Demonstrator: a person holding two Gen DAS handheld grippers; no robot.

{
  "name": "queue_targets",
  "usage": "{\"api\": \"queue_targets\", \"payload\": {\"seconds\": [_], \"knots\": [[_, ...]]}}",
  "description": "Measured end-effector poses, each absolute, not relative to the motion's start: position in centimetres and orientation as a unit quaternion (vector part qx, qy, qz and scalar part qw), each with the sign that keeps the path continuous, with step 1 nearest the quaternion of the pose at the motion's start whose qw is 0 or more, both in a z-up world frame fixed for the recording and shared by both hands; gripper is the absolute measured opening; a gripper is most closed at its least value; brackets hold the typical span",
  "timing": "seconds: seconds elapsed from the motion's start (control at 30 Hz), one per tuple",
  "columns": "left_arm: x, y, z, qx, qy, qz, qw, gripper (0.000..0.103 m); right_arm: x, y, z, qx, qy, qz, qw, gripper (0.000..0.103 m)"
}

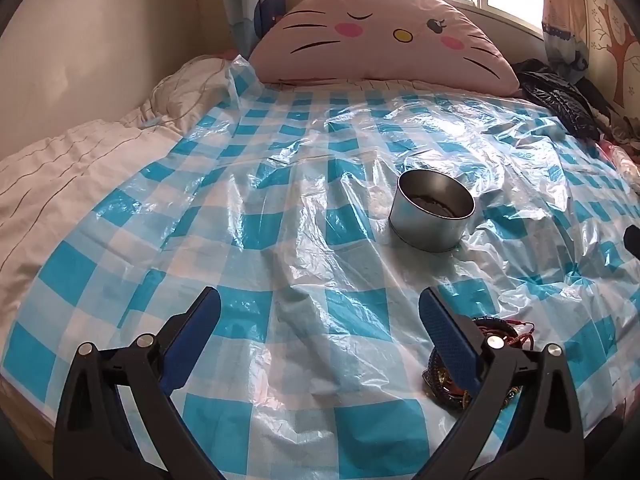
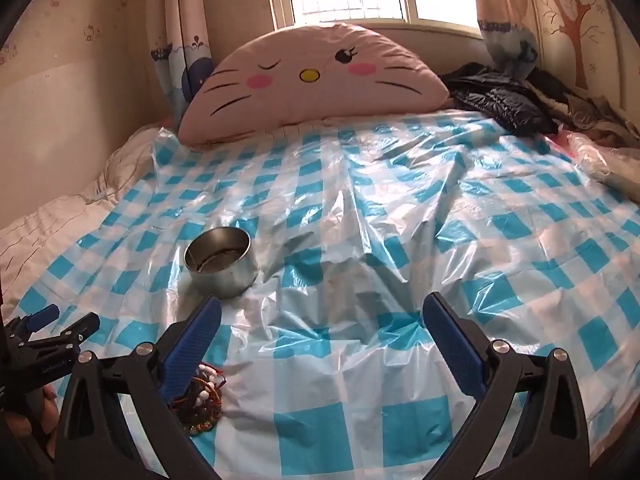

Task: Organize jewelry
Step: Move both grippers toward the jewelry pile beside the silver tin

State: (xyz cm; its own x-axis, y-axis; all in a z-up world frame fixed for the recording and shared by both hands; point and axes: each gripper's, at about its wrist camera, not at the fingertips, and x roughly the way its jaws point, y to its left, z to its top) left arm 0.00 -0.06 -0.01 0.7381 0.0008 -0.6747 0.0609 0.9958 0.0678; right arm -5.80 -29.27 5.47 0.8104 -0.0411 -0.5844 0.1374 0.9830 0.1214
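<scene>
A round metal tin [image 1: 434,216] stands open on the blue-and-white checked plastic sheet [image 1: 280,200], with some jewelry lying in its bottom; it also shows in the right wrist view [image 2: 222,262]. A small pile of bracelets and cords [image 1: 476,356] lies near the bed's front edge, partly hidden behind my left gripper's right finger. The same pile [image 2: 200,404] sits beside my right gripper's left finger. My left gripper [image 1: 320,318] is open and empty above the sheet. My right gripper [image 2: 322,320] is open and empty. The left gripper [image 2: 60,326] also shows at the left edge of the right wrist view.
A large pink cat-face cushion [image 2: 312,80] leans at the head of the bed under the window. Dark clothes [image 2: 504,100] are heaped at the far right. A white quilt [image 1: 80,160] lies bunched along the left wall.
</scene>
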Motion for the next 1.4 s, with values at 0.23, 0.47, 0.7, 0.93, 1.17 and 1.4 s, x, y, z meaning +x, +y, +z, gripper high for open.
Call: {"api": "queue_targets", "payload": {"seconds": [0.23, 0.47, 0.7, 0.93, 1.17, 1.4], "knots": [[-0.2, -0.2, -0.1, 0.045, 0.358, -0.018, 0.932, 0.095, -4.8, -27.8, 5.1, 0.061, 0.319, -0.027, 0.946, 0.097], [-0.1, -0.1, -0.2, 0.043, 0.359, -0.018, 0.932, 0.095, -3.7, -24.9, 4.4, 0.013, 0.337, 0.005, 0.941, 0.097], [-0.4, -0.4, -0.4, 0.049, 0.358, -0.012, 0.932, 0.095, -4.0, -24.5, 4.5, 0.002, 0.332, 0.006, 0.943, 0.097], [-1.0, 0.8, 0.0, 0.065, 0.357, 0.002, 0.932, 0.095, -4.2, -24.6, 4.8, 0.000, 0.327, 0.006, 0.945, 0.097], [-0.4, 1.0, -0.4, 0.023, 0.381, -0.024, 0.924, 0.095, -4.2, -24.6, 4.7, 0.005, 0.326, 0.004, 0.945, 0.097], [-0.8, 0.0, -0.1, 0.036, 0.364, -0.026, 0.930, 0.095, -4.2, -24.9, 4.8, 0.009, 0.328, 0.005, 0.945, 0.097]]}}
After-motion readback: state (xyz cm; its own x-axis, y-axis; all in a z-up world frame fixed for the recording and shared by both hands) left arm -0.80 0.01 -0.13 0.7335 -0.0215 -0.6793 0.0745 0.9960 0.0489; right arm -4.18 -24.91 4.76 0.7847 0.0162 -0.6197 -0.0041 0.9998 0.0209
